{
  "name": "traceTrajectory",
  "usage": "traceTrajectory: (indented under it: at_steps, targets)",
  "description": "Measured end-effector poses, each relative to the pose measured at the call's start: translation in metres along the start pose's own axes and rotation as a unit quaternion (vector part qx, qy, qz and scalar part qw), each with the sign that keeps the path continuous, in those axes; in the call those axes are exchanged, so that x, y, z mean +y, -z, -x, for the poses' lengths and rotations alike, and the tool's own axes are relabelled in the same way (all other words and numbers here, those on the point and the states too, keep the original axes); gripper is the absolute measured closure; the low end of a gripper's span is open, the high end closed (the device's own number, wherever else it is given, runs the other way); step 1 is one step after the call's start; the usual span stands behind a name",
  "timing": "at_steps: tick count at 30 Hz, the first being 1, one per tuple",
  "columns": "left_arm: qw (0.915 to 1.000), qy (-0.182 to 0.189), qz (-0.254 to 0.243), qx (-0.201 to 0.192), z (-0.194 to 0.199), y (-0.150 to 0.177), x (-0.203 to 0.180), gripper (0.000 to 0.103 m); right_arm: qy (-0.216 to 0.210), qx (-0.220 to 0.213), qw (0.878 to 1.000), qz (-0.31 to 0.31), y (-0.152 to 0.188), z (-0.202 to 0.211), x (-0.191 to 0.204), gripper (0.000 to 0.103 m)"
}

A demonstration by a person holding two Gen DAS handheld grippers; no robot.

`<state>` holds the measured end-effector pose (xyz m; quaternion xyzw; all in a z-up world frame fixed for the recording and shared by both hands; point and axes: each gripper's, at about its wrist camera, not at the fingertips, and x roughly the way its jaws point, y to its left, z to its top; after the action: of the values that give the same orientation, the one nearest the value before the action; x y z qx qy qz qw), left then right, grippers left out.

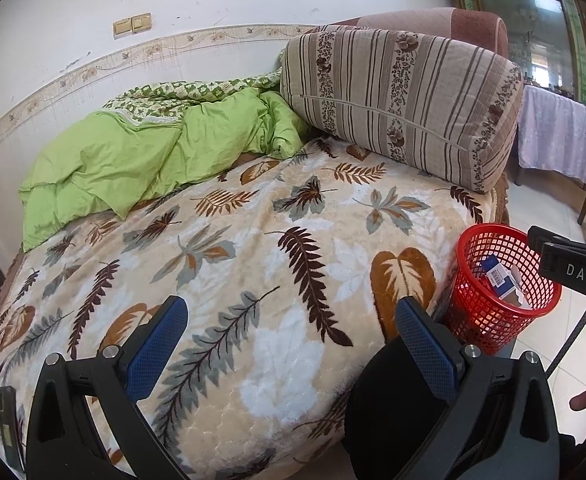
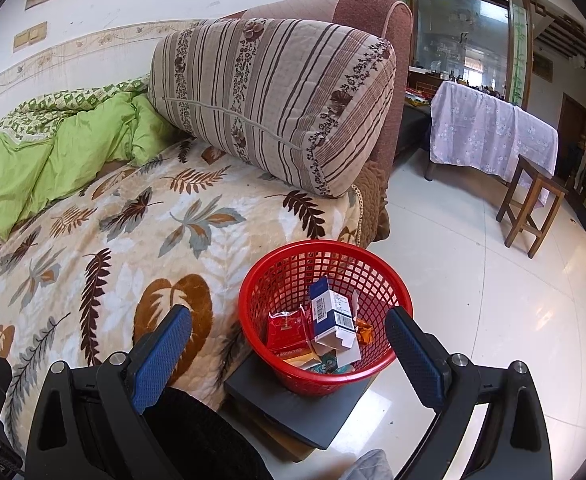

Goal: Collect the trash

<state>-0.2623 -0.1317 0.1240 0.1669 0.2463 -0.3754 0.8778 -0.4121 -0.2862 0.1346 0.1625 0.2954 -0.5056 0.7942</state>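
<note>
Both tools, left & right, spread empty; red mesh basket w/ blue-white box, red wrapper.

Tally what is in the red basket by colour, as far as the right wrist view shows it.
In the red basket:
Blue-and-white carton: 1
Red packet: 1
Orange wrapper: 1
Total: 3 clearly told apart; smaller scraps under them cannot be counted.
</note>
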Motion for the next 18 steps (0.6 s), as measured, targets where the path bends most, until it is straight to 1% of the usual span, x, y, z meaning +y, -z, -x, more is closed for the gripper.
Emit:
traceTrajectory:
  at_steps: [18]
  targets:
    - [1.0000, 0.002, -0.001, 0.004, -0.0021, 0.0046, 0.0000, 0.000, 0.000, 0.005, 1.000, 0.002, 0.0016, -0.0025, 0.0006, 0.005]
